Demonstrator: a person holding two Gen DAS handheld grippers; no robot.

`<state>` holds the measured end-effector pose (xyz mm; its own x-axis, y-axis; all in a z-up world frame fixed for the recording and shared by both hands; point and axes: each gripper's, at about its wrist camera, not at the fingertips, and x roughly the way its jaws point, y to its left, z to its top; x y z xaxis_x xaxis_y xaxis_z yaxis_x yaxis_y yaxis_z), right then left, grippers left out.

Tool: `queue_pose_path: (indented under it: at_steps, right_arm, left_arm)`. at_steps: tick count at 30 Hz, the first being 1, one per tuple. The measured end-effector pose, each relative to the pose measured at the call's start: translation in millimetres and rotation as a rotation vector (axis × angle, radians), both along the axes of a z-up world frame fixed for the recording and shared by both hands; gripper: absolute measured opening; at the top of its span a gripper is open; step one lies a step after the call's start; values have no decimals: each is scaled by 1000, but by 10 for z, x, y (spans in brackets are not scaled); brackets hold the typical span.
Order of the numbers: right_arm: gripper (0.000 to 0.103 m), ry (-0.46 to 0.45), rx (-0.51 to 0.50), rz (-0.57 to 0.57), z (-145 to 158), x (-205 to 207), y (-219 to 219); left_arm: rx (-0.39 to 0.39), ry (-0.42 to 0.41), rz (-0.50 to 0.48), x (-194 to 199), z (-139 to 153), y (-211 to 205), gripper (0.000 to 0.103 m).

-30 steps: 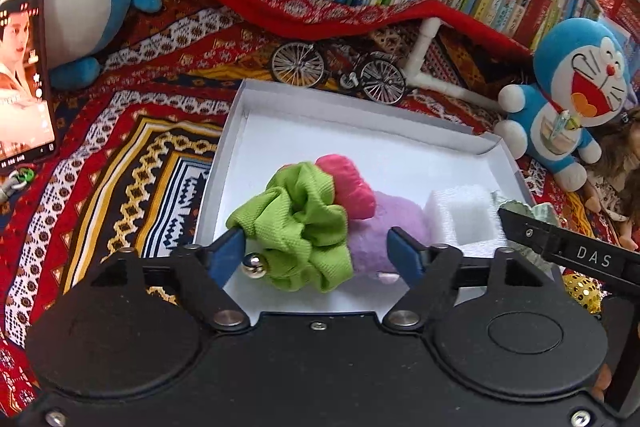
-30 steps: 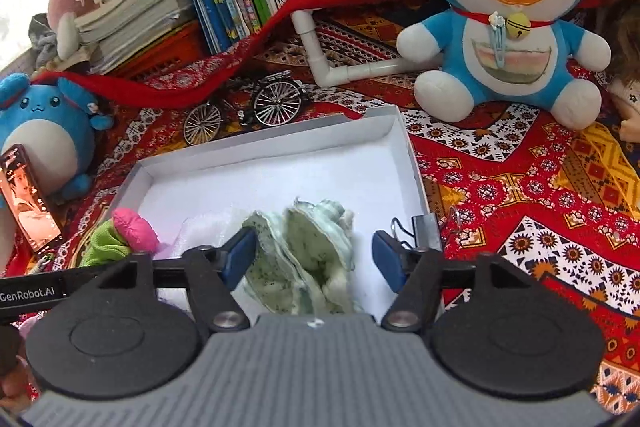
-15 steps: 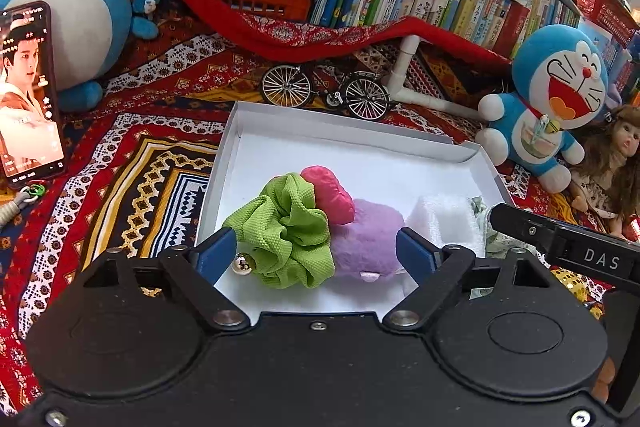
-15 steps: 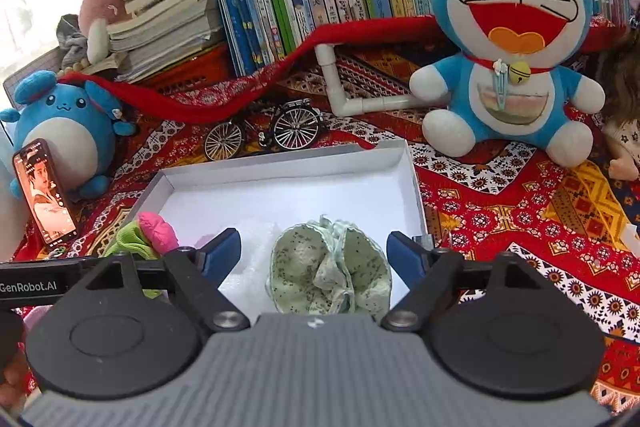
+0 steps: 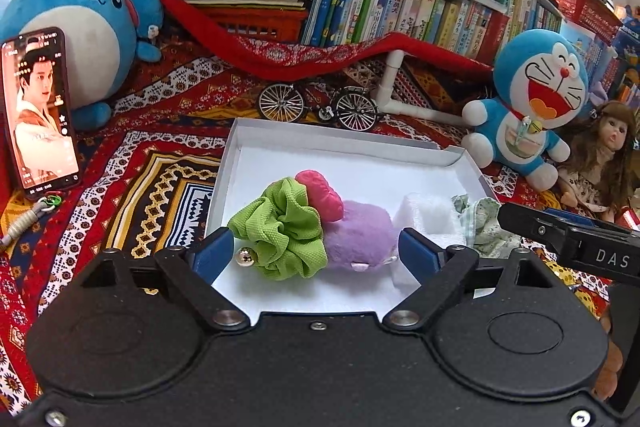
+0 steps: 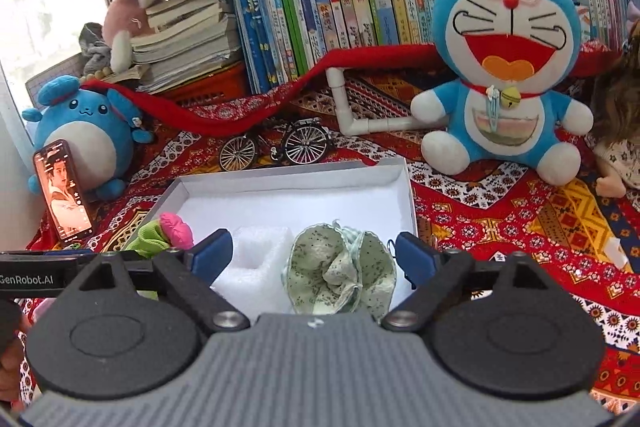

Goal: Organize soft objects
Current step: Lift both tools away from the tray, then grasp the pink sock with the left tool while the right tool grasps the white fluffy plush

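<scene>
- Fingers first: left gripper [image 5: 316,255] has its blue pads spread wide, holding nothing, one pad either side of the green scrunchie [image 5: 282,233] without touching it. Right gripper [image 6: 314,254] is likewise wide open, its pads flanking the pale floral scrunchie [image 6: 340,273], no grip.
- The soft stuff all sits in the white box [image 5: 340,141], along the near side. Left to right: green scrunchie, puffy and ribbed with a little gold bell [image 5: 245,257] at its near left; a pink plush bit [image 5: 320,193] tucked just behind it; a purple plush [image 5: 360,233] touching the green one; then a white foam block [image 6: 260,259]; then the floral scrunchie, crumpled, near the right wall.
- Around the box: model bicycle [image 5: 318,103] just beyond the far wall, Doraemon plush [image 6: 504,67] far right, round blue plush [image 5: 76,23] far left with a phone [image 5: 40,111] leaning against it, and a doll [image 5: 600,155] at the right edge.
- Books [image 6: 352,15] line the back, all on a patterned red cloth [image 5: 140,155].
</scene>
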<state>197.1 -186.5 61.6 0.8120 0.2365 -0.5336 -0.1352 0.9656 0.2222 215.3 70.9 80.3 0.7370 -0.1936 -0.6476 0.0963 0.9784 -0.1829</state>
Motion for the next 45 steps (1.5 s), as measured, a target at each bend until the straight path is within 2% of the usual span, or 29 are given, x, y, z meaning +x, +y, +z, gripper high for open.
queue_pose_path:
  at_steps: [25, 36, 45]
  right_arm:
    - [103, -155, -85, 106, 147, -648, 12]
    - [103, -180, -76, 126, 97, -923, -72]
    - [103, -193, -80, 157, 12, -1139, -109]
  left_arm:
    - [28, -130, -14, -566, 241, 118, 92]
    - [29, -197, -20, -934, 278, 249, 97]
    - [14, -195, 12, -1134, 186, 397, 97]
